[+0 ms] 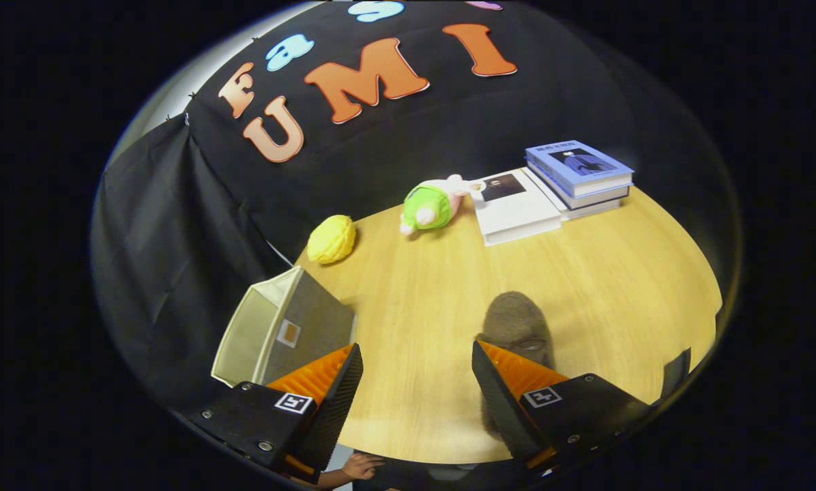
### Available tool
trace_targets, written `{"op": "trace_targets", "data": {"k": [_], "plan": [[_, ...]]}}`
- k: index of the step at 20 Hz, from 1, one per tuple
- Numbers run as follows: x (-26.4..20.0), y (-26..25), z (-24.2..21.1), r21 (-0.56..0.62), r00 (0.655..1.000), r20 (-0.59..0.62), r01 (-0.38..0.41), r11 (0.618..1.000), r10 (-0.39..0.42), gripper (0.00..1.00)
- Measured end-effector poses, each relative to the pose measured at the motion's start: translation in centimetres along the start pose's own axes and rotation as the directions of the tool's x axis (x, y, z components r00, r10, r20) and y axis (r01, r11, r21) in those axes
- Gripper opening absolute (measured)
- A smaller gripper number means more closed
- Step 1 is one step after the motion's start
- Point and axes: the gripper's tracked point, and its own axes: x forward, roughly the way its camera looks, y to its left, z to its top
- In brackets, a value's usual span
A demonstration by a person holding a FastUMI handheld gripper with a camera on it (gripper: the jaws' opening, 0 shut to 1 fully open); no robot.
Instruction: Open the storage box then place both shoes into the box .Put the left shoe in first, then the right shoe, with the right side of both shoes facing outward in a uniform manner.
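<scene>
You see round light-wood table (585, 286) carrying fuzzy brown shoe (515, 324), open grey fabric storage box (292, 327), yellow plush (331, 239), green-pink plush toy (430, 204), white book (516, 204), stacked blue books (578, 174).

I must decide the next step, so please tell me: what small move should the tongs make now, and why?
Probably shift the open tongs sideways over the shoe and lower them. The fingers hold nothing, the shoe lies beside one finger, not between them, and the box on the table already looks open.
</scene>
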Motion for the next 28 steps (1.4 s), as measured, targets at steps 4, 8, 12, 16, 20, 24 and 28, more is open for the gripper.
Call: {"op": "trace_targets", "data": {"k": [4,8,12,16,20,24,28], "plan": [[0.2,-3.8,-1.2,-0.019,0.998,-0.023,0.056,0.998,-0.056,0.96],[1.0,-5.2,-2.6,0.036,0.997,-0.06,0.048,0.998,-0.046,0.96],[1.8,-7.0,-4.6,-0.004,0.991,-0.106,0.075,0.997,-0.075,0.9],[2.9,-8.3,-5.5,-0.007,0.986,-0.134,0.096,0.995,-0.096,0.89],[4.7,-10.3,-6.2,-0.004,0.975,-0.165,0.153,0.988,-0.152,0.75],[6.2,-11.1,-7.4,0.023,0.964,-0.206,0.177,0.984,-0.169,0.56],[6.6,-12.1,-7.0,0.13,0.968,-0.194,0.187,0.974,-0.16,0.3]]}}
